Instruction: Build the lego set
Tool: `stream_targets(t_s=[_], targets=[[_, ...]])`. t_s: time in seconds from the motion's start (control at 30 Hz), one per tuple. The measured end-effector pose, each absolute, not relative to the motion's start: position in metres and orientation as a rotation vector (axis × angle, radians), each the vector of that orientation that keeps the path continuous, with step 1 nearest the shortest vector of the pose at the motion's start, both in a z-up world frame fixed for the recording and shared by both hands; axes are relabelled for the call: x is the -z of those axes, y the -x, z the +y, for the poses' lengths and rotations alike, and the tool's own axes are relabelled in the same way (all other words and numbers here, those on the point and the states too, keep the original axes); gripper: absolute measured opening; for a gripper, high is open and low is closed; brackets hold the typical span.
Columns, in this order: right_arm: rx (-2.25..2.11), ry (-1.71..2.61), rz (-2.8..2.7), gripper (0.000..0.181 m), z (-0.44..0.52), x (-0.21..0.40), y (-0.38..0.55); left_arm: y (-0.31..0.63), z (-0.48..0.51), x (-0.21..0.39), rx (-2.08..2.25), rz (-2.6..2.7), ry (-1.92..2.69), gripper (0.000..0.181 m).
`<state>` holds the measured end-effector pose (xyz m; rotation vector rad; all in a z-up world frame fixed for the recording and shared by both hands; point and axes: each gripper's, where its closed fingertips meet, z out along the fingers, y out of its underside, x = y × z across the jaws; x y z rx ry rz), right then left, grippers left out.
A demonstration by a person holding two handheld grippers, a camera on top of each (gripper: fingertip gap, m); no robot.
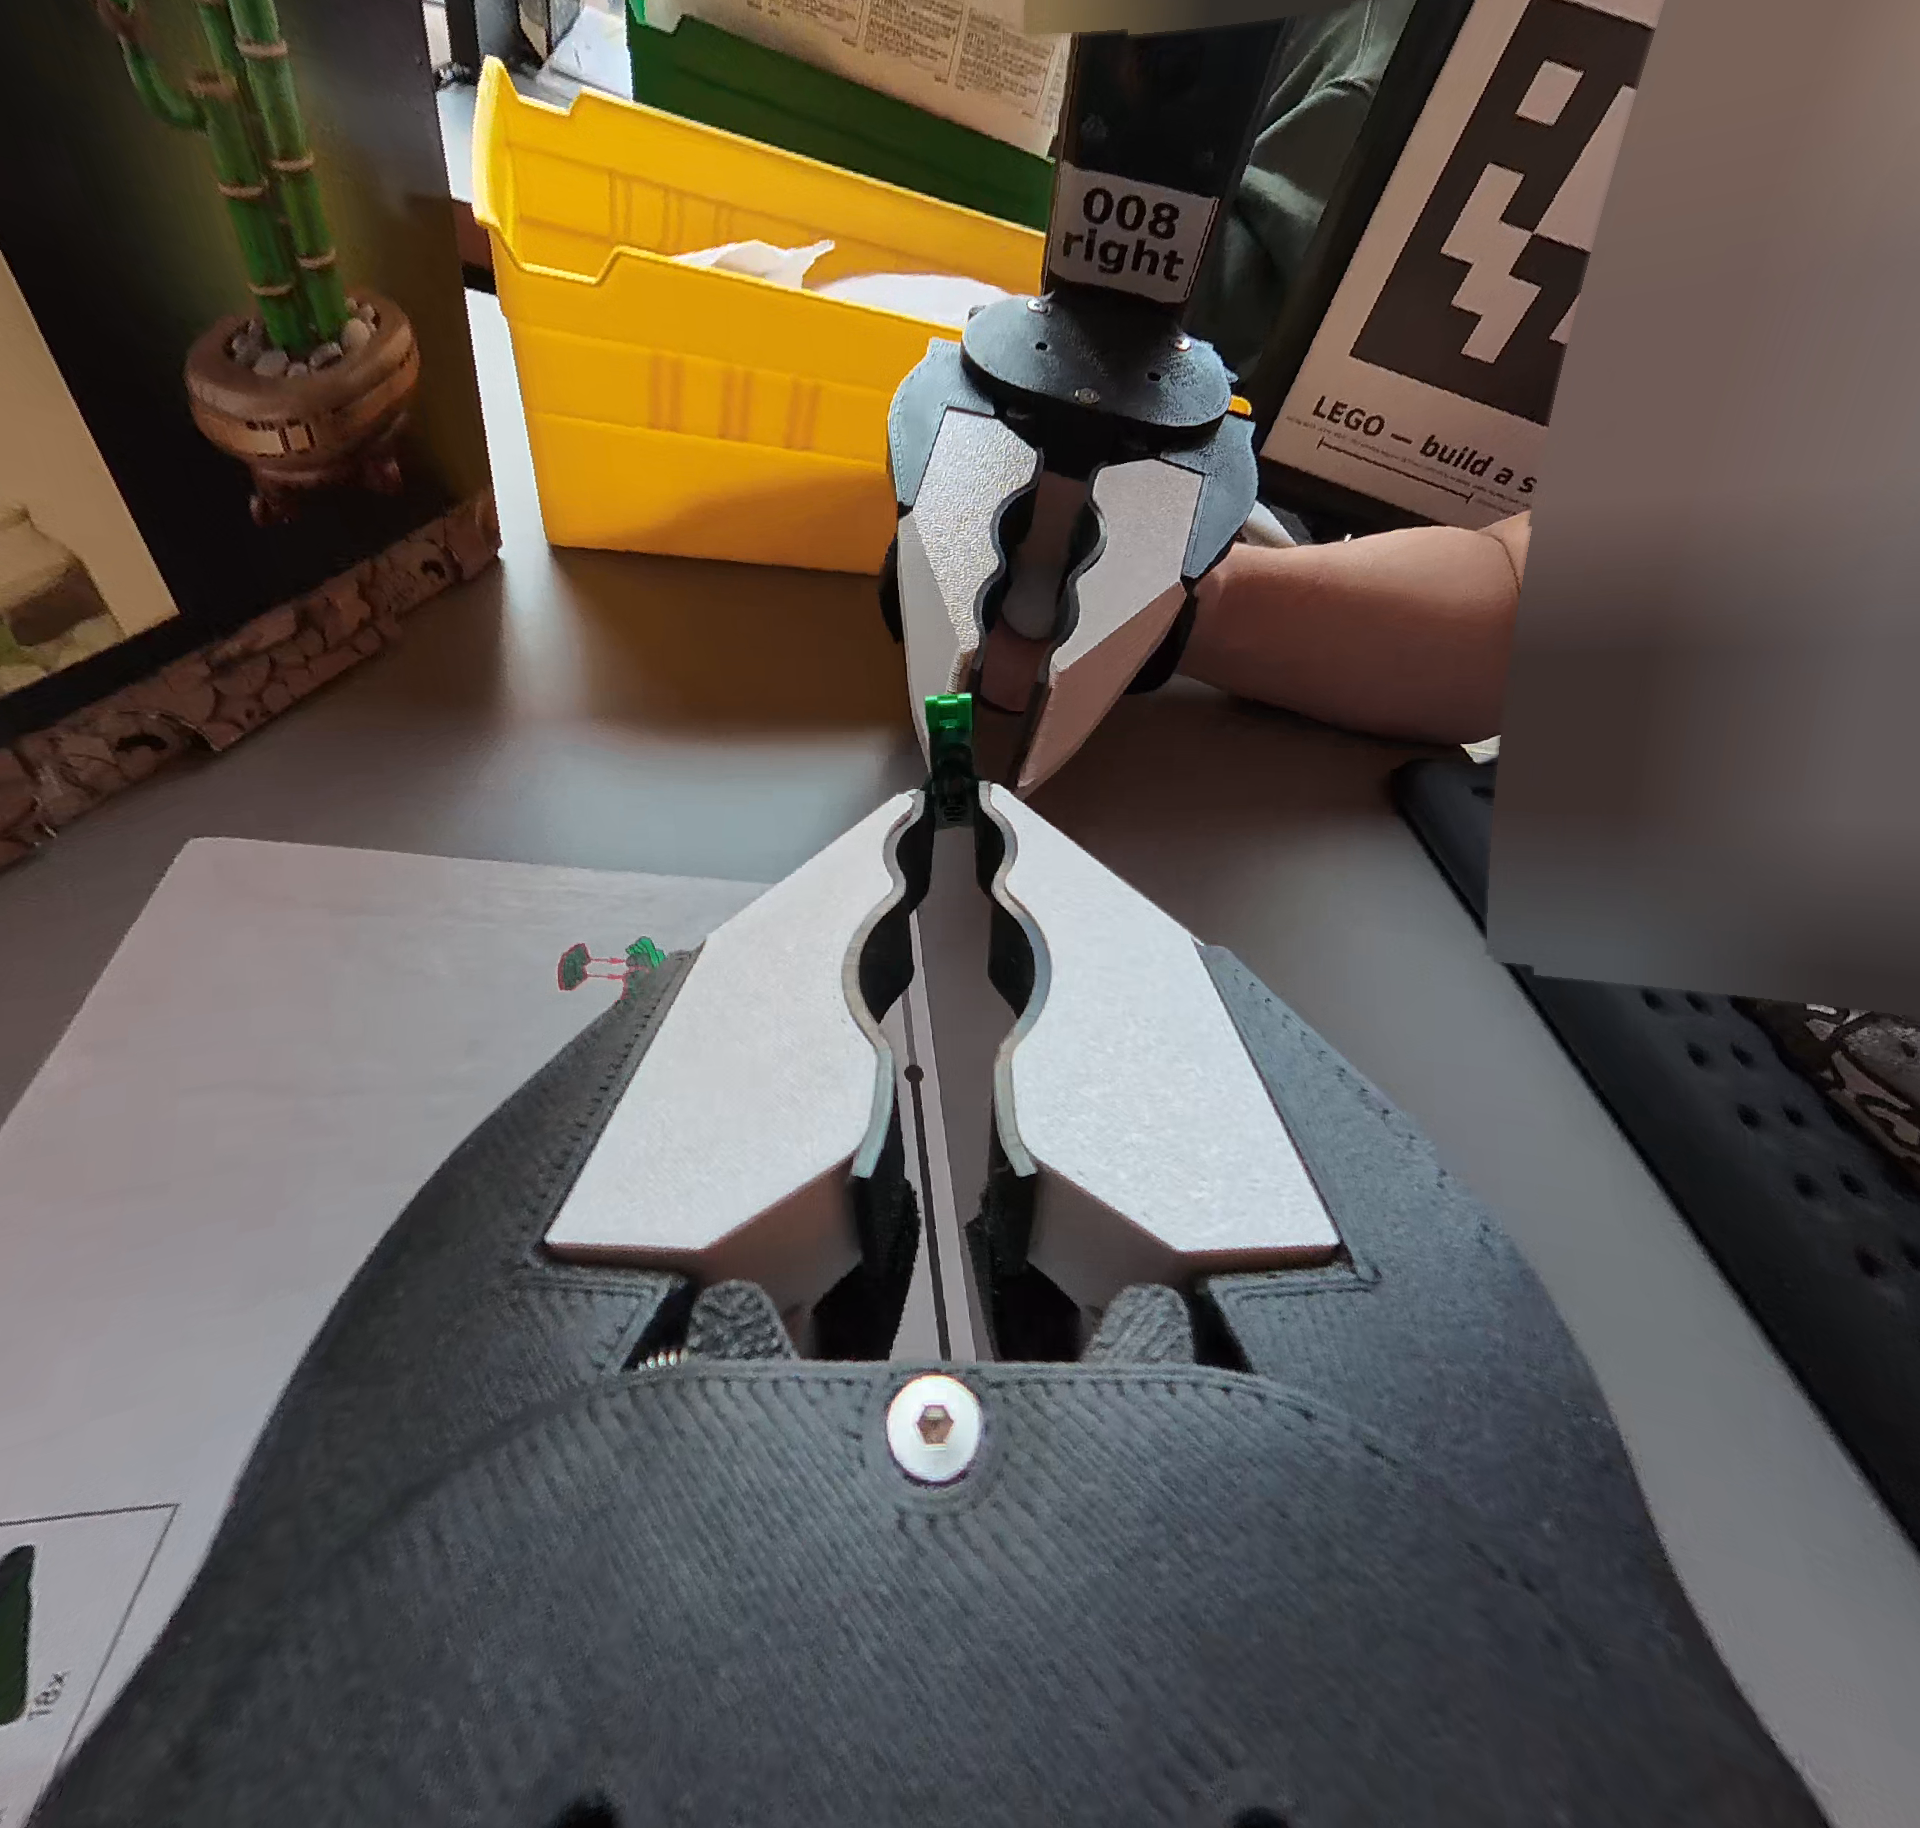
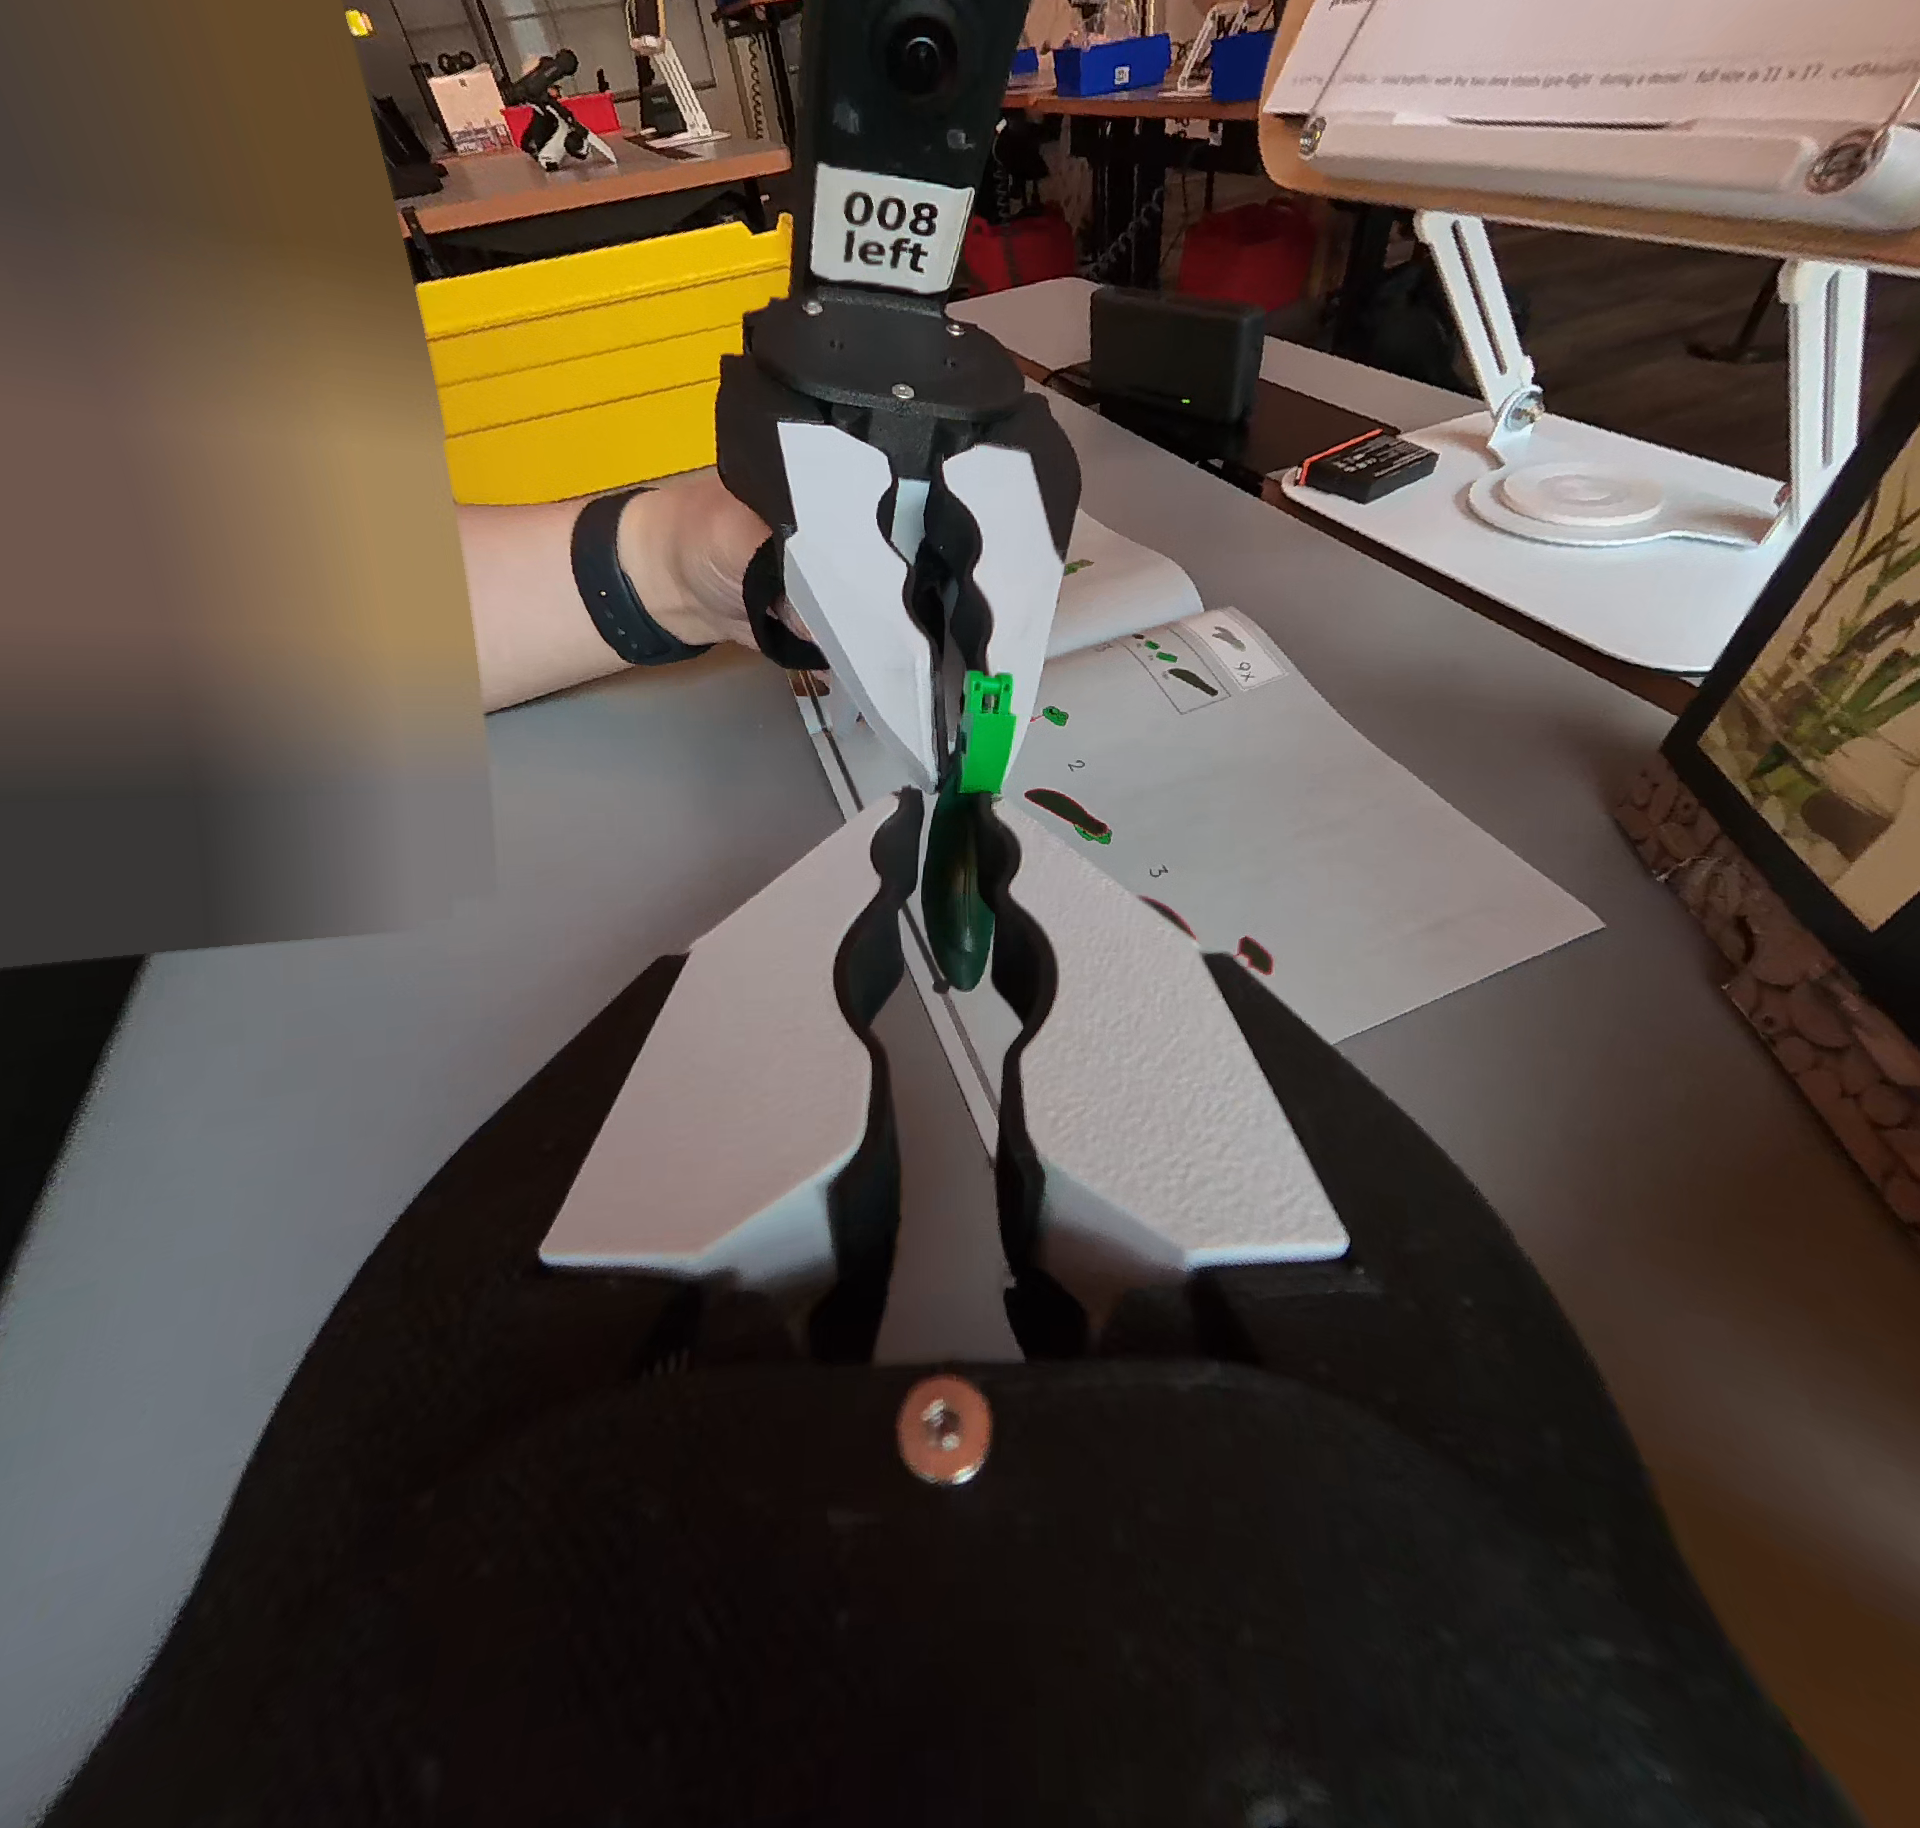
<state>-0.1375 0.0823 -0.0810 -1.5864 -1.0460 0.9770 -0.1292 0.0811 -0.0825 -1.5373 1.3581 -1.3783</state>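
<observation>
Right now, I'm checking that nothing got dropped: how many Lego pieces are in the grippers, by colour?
Bright green piece: 1, at the tips of the left gripper
Dark green leaf piece: 1, between the fingers of the right gripper
Total: 2

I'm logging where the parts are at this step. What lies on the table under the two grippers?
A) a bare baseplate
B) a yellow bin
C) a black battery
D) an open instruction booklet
D: the open instruction booklet lies flat on the table directly under the left gripper and right gripper.
</observation>
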Motion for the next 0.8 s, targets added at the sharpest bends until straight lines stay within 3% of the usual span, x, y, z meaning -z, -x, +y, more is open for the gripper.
stream_targets(t_s=[0.8], targets=[[-0.952,1.441,-1.032,0.009,0.075,0.057,0.136,0.130,0.073,0.060,1.322,1.340,1.302,0.006]])
